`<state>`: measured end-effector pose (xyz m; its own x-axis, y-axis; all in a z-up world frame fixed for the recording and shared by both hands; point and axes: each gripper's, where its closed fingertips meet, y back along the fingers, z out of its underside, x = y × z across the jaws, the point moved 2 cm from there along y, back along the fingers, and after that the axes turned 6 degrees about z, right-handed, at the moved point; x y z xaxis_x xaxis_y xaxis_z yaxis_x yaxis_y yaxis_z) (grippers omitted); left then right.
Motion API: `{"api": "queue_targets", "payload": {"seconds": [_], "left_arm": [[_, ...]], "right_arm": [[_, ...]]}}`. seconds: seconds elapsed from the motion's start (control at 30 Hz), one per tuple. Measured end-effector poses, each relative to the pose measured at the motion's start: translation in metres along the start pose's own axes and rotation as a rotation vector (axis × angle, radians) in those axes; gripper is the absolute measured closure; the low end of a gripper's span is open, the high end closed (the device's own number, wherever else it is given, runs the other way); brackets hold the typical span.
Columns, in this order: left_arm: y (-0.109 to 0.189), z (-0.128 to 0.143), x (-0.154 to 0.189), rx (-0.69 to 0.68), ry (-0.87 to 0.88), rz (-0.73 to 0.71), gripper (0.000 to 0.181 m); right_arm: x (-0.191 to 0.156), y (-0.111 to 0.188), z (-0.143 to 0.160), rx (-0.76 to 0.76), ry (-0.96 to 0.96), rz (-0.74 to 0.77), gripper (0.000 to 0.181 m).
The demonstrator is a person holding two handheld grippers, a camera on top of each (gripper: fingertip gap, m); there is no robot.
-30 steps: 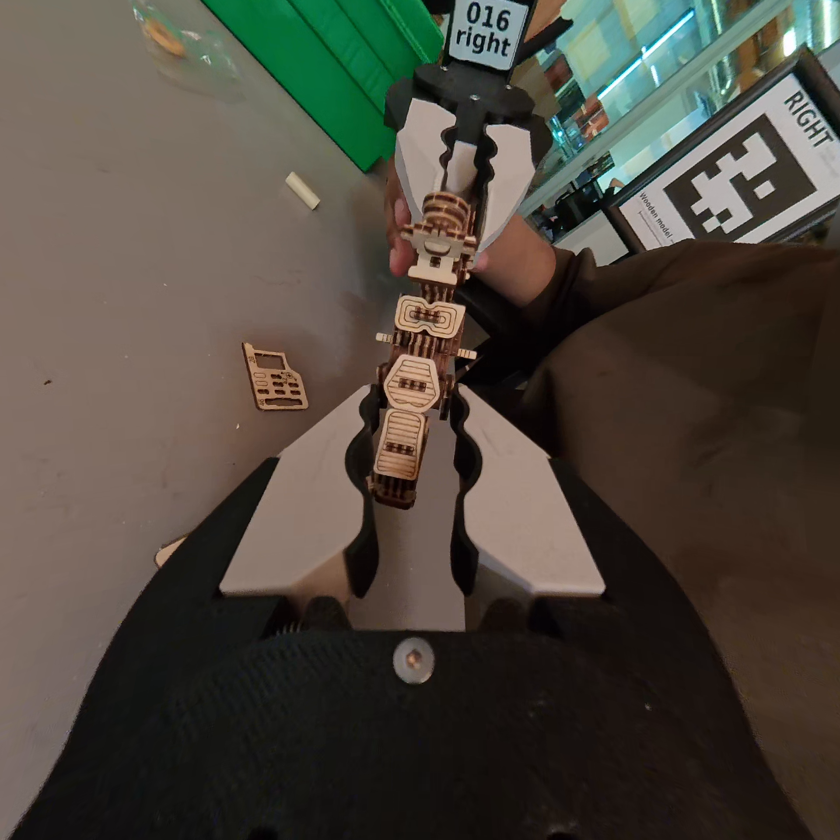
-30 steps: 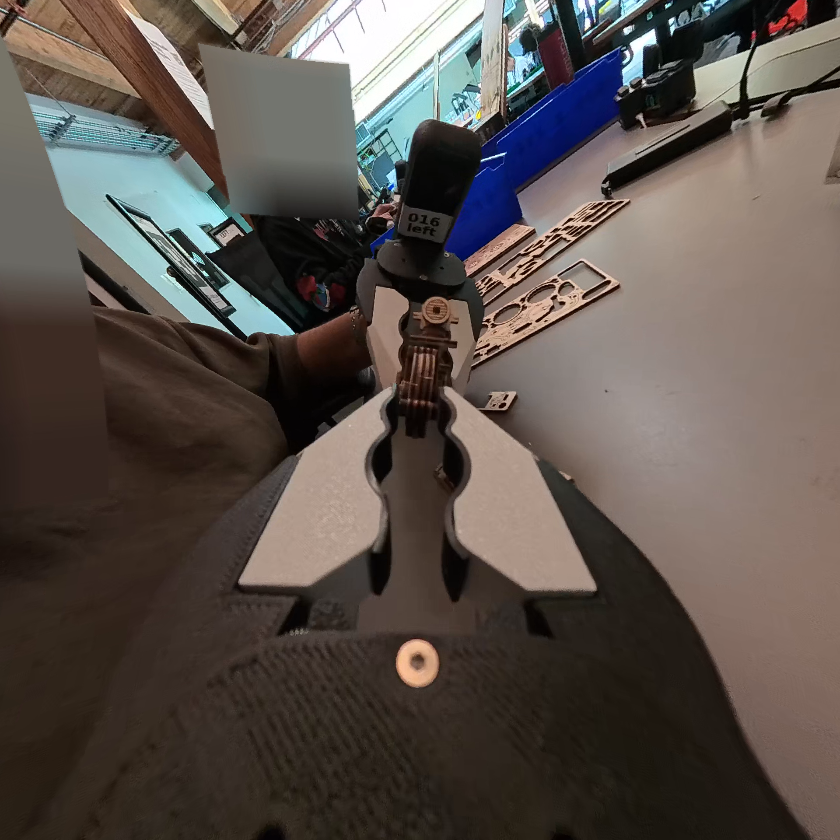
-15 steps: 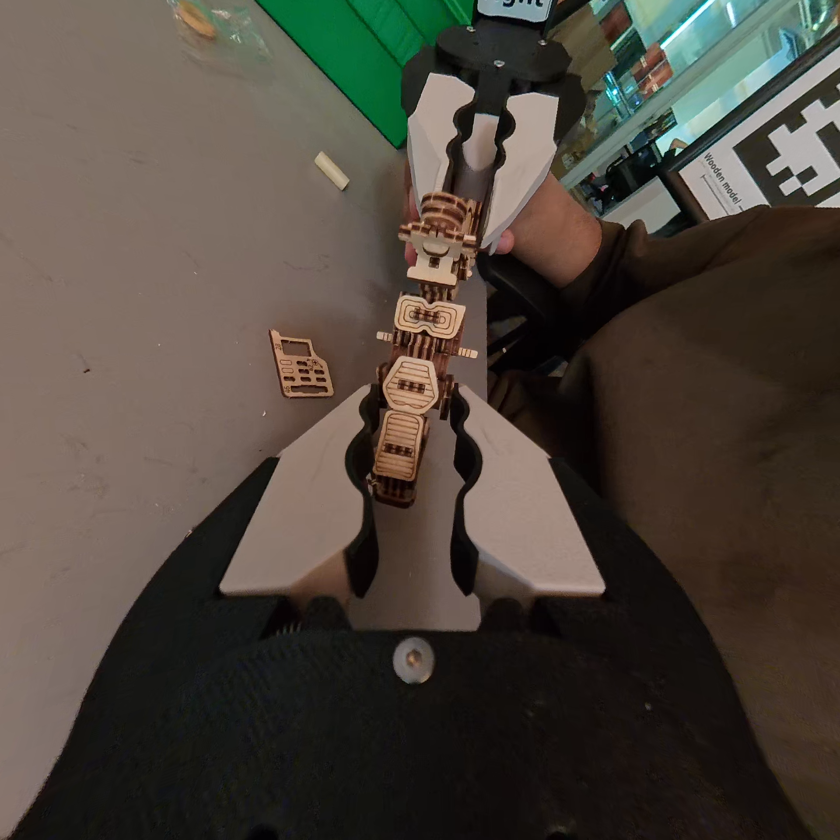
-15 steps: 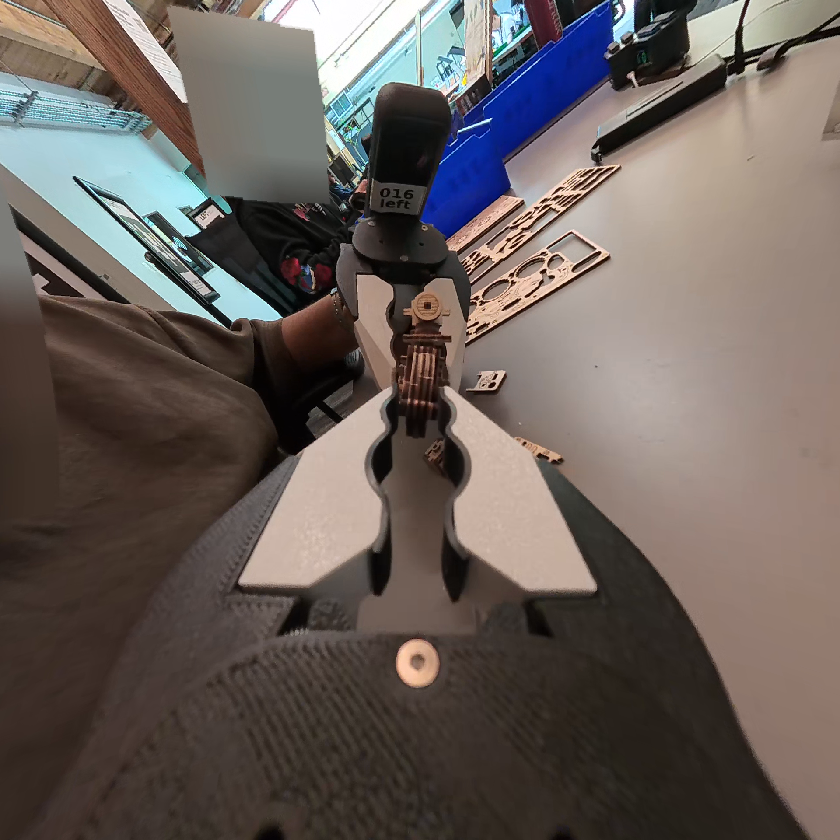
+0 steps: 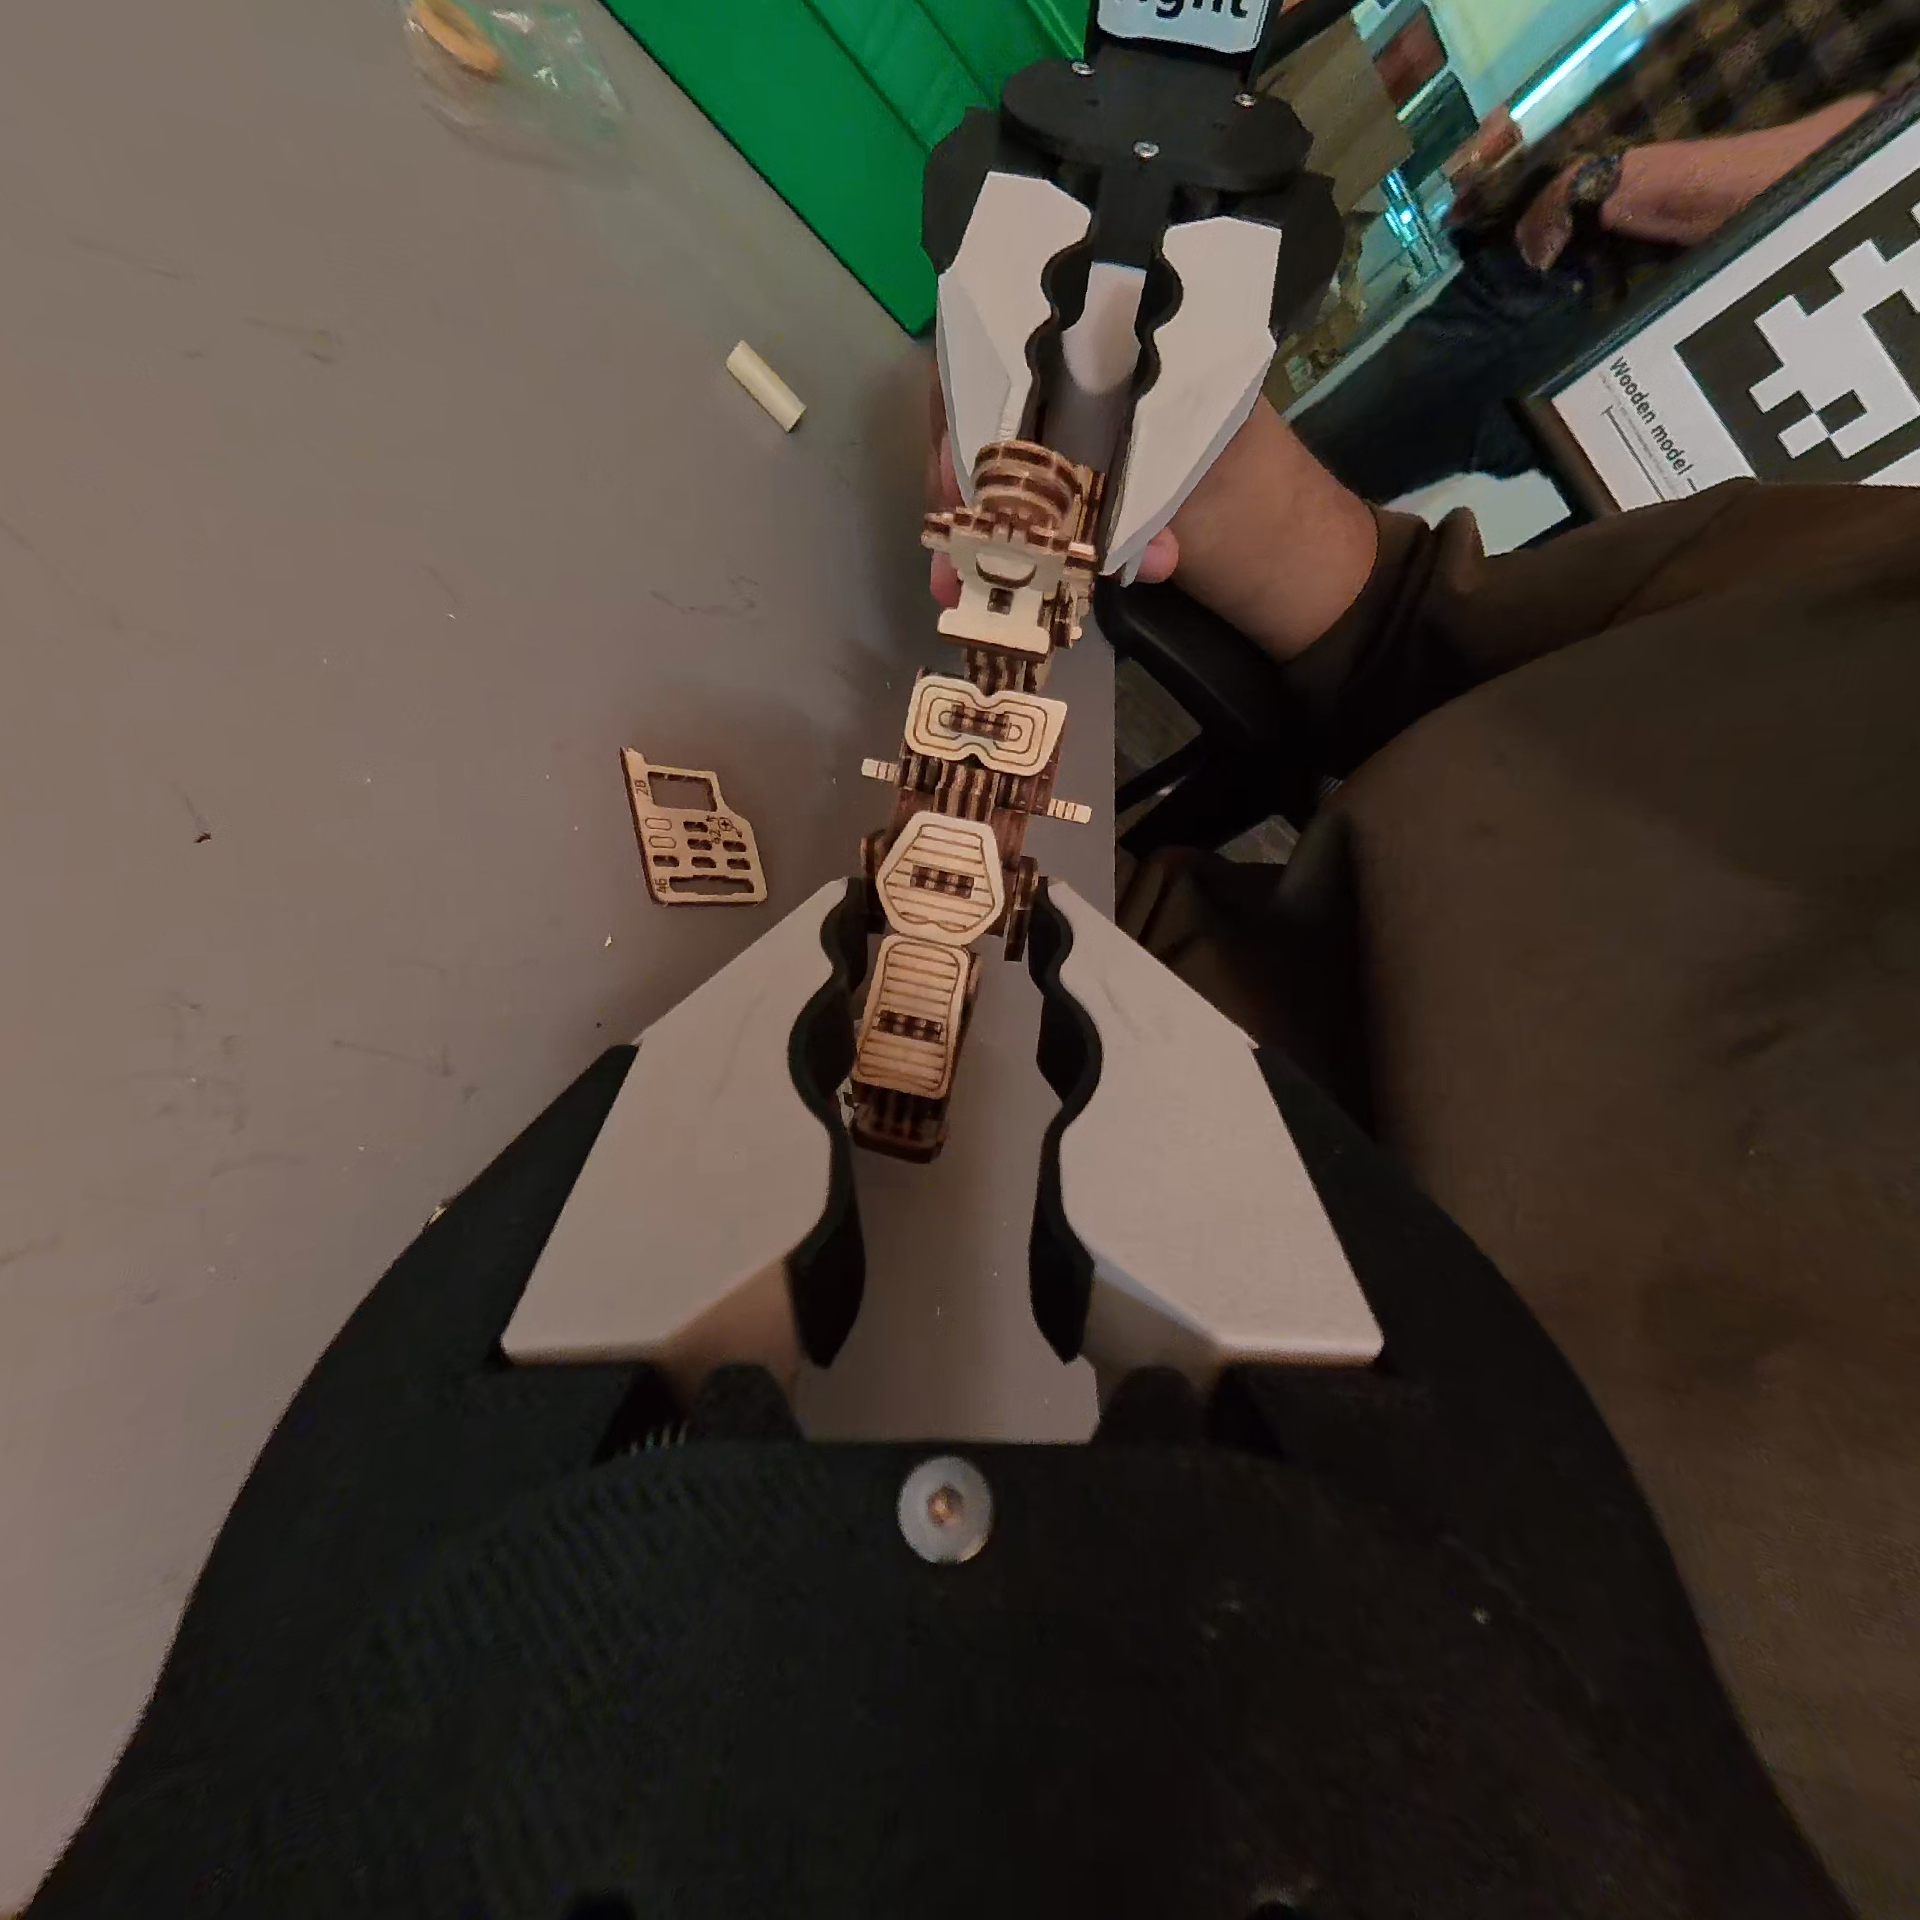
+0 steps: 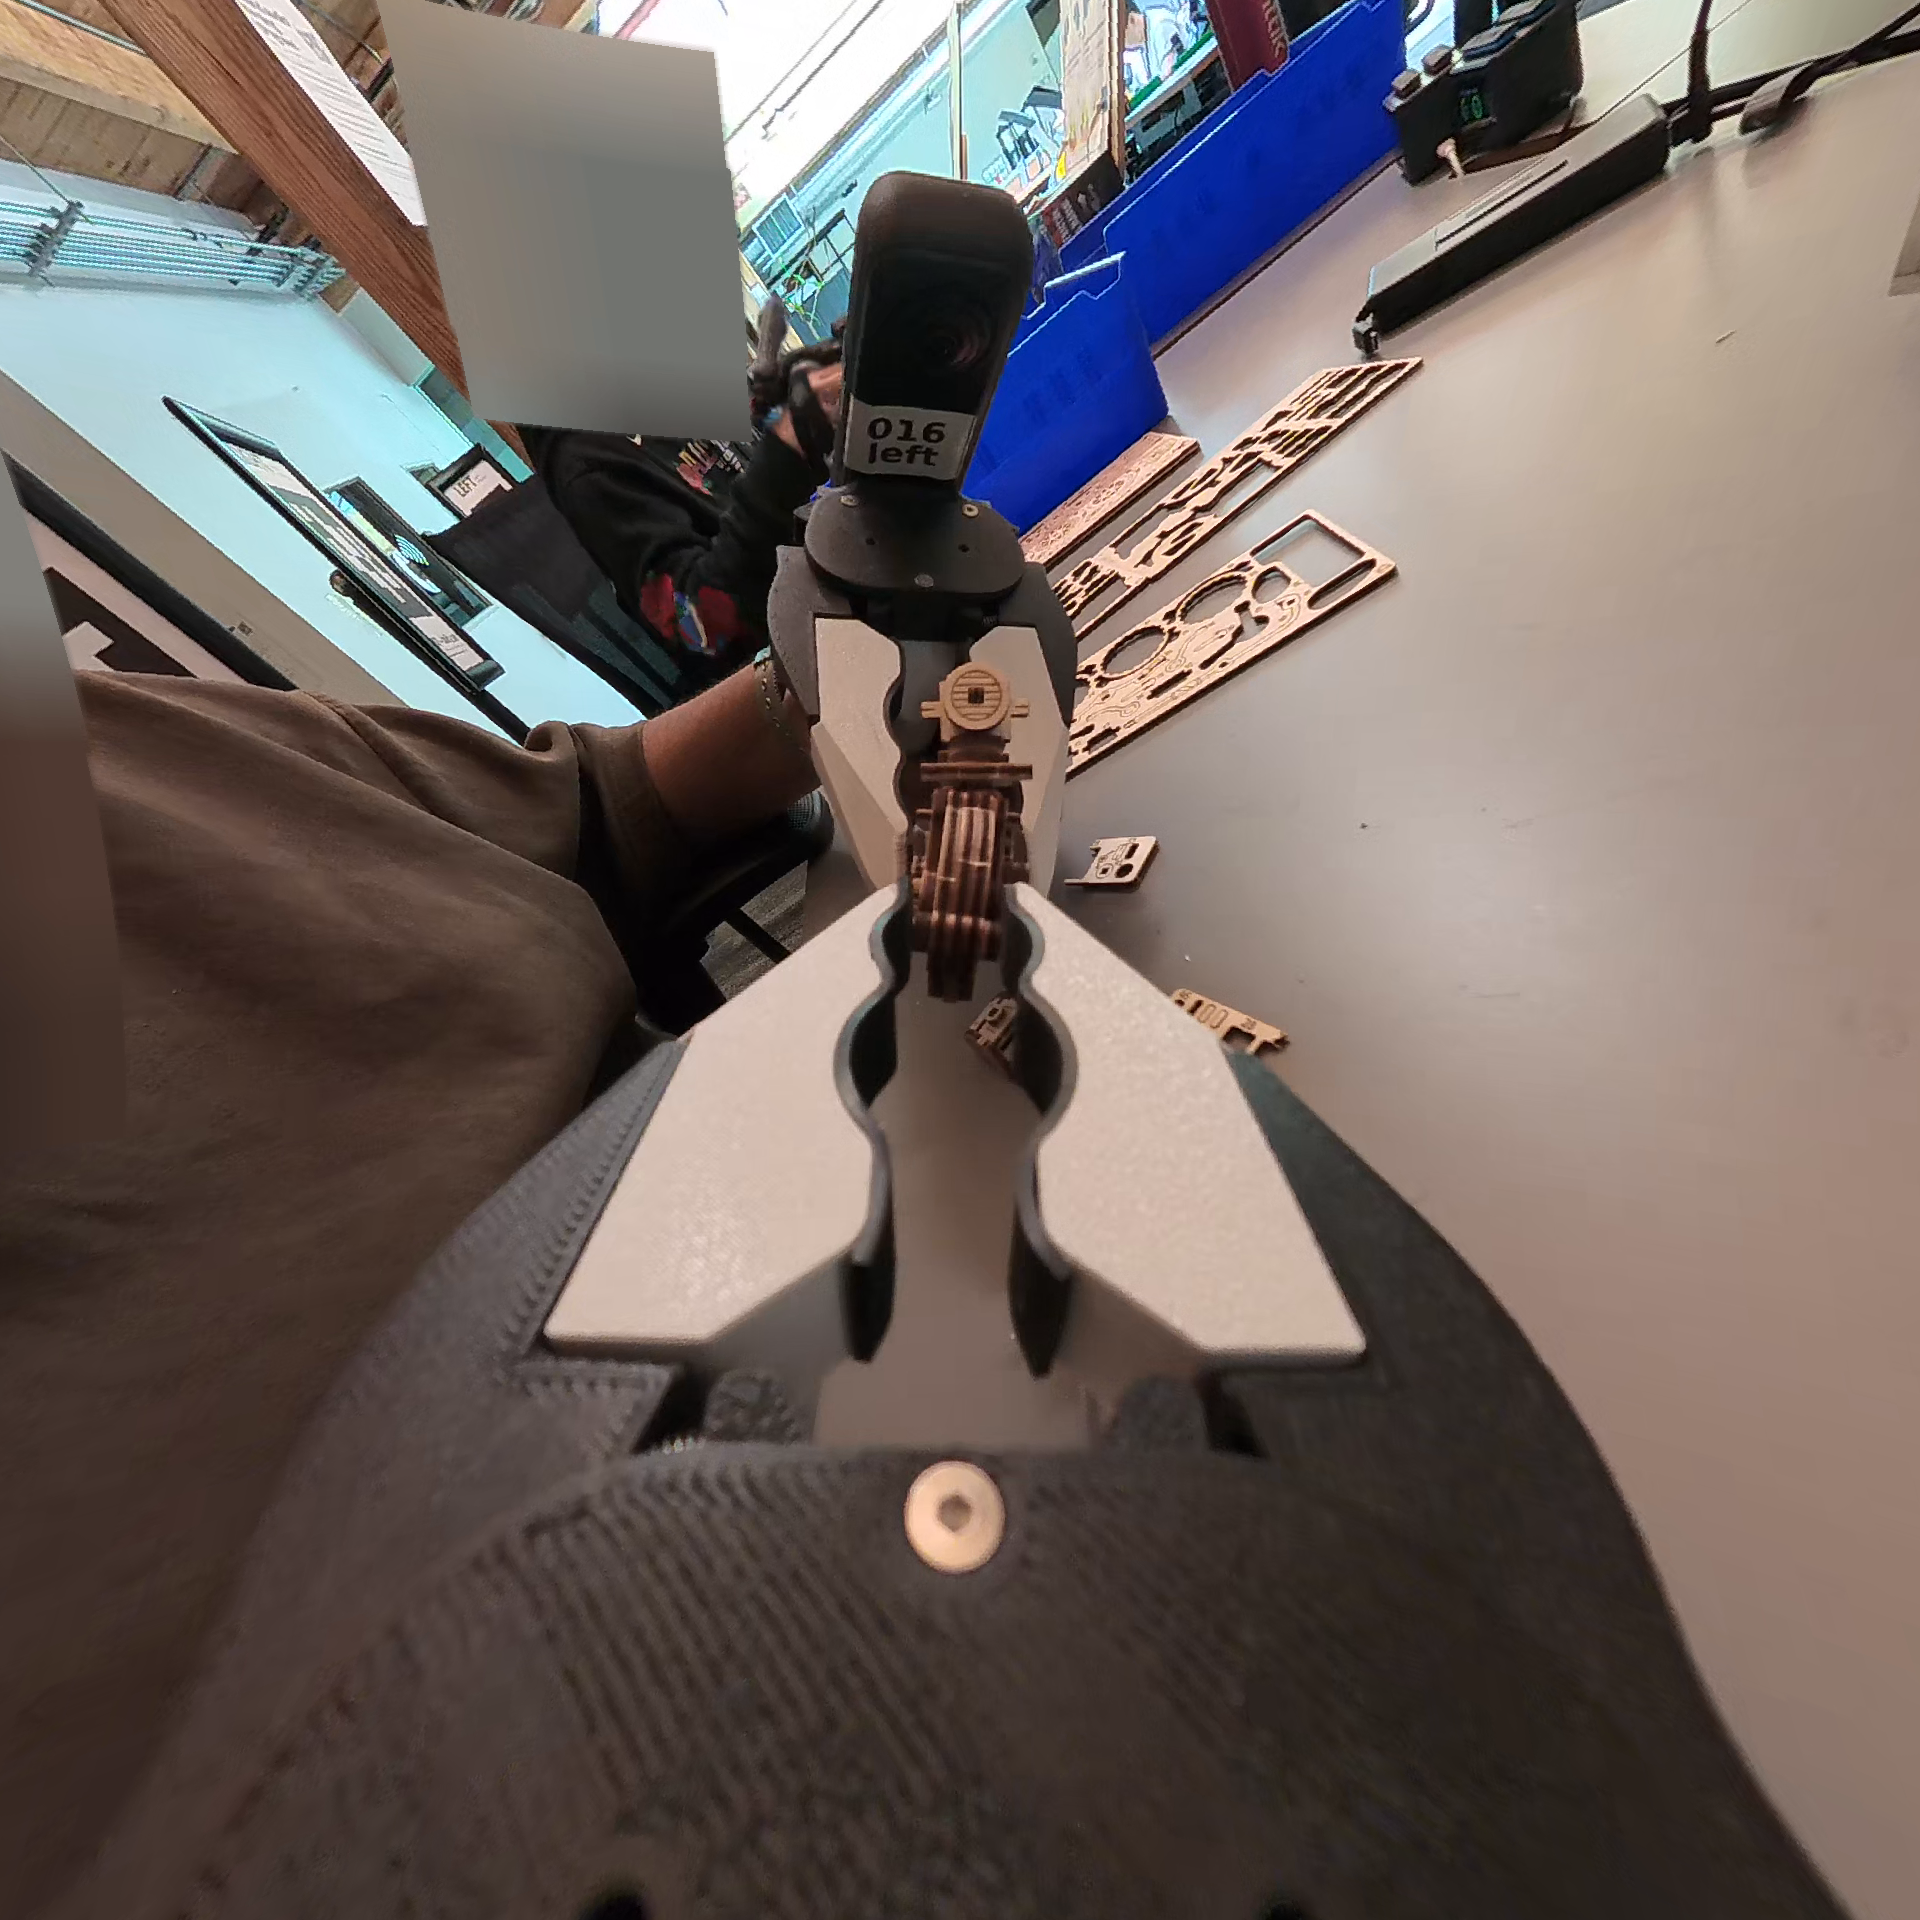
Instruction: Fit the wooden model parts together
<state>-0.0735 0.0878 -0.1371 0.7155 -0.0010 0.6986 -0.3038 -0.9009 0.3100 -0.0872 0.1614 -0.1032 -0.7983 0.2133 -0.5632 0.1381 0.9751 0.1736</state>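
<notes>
Left claw (image 5: 940, 914) and right claw (image 6: 956, 914) are each clamping one wooden model (image 5: 961, 831); two cut-out sheets (image 6: 1226, 644) are lying far right on the worktop (image 6: 1558, 935).

Two close wrist views, facing each other along their jaws, sharing the wooden model (image 5: 961, 831) between them.

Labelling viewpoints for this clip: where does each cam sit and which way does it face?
Left wrist view: sits on the left gripper, faces along its fingers over the grey table toward the right gripper; own white fingers, black mount and a brown sleeve show.
Right wrist view: sits on the right gripper, faces the left gripper and the laser-cut plywood sheets; own fingers, mount and sleeve show.
Shared: the slatted light-wood model, held at opposite ends; the cameras face each other.
</notes>
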Motion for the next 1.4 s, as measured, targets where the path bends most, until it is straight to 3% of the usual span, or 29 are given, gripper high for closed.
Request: {"api": "queue_targets", "payload": {"seconds": [0.3,0.73,1.13,1.4], "left_arm": [[0.003,0.002,-0.007,-0.016,-0.003,-0.042,0.153],[0.001,0.017,-0.004,-0.155,-0.079,-0.112,0.153],[-0.004,0.024,0.001,-0.203,-0.107,-0.114,0.153],[-0.008,0.029,0.002,-0.239,-0.120,-0.126,0.152]], "right_arm": [[0.005,0.003,0.001,-0.018,0.025,0.037,0.167],[-0.002,-0.002,0.045,-0.326,0.148,0.059,0.167],[-0.004,-0.005,0.057,-0.396,0.178,0.067,0.167],[-0.007,-0.004,0.046,-0.329,0.194,0.053,0.167]]}}
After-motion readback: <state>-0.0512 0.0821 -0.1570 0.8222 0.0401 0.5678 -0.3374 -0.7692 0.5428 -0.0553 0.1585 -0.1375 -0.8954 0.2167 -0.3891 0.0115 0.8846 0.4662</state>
